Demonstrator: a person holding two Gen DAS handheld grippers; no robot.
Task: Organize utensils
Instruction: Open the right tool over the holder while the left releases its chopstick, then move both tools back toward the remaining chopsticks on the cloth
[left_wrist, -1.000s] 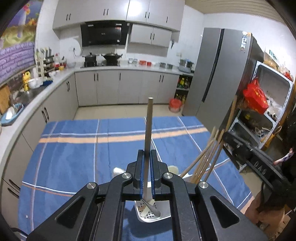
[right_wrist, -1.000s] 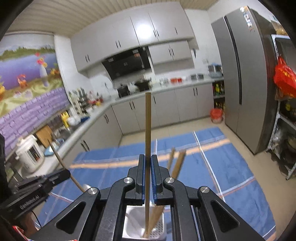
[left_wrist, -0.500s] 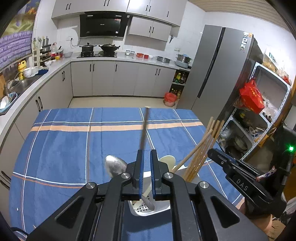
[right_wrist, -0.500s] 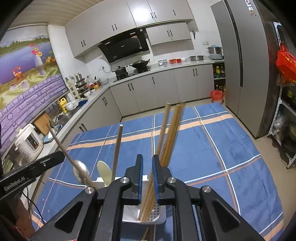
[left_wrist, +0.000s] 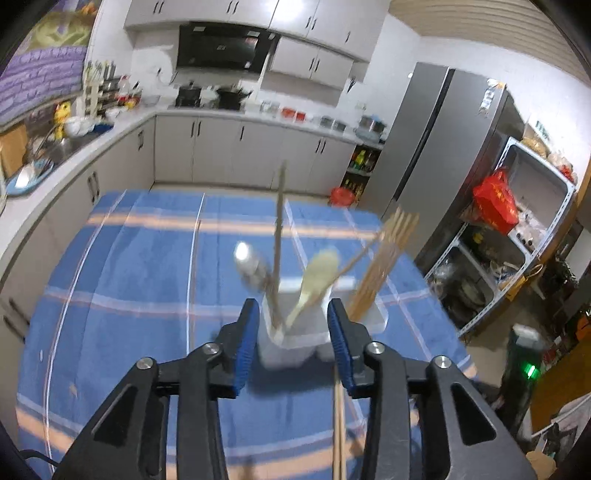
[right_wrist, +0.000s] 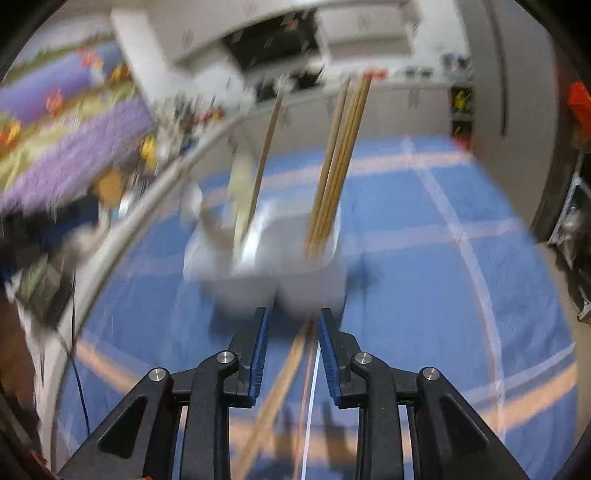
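A white two-compartment utensil holder stands on the blue striped cloth. It holds a metal spoon, a pale spoon, an upright metal handle and a bundle of wooden chopsticks. My left gripper is open and empty, its jaws on either side of the holder. In the blurred right wrist view the holder stands with chopsticks in its right compartment. My right gripper is open and empty just before it. Loose chopsticks lie on the cloth between its fingers.
A loose chopstick lies on the cloth by my left gripper's right finger. Kitchen counters run along the left and back. A grey fridge and a metal shelf stand at the right.
Both grippers have opened and let go of their utensils, which now stand in the holder. Both have dropped lower and pulled back; the right view is motion-blurred.
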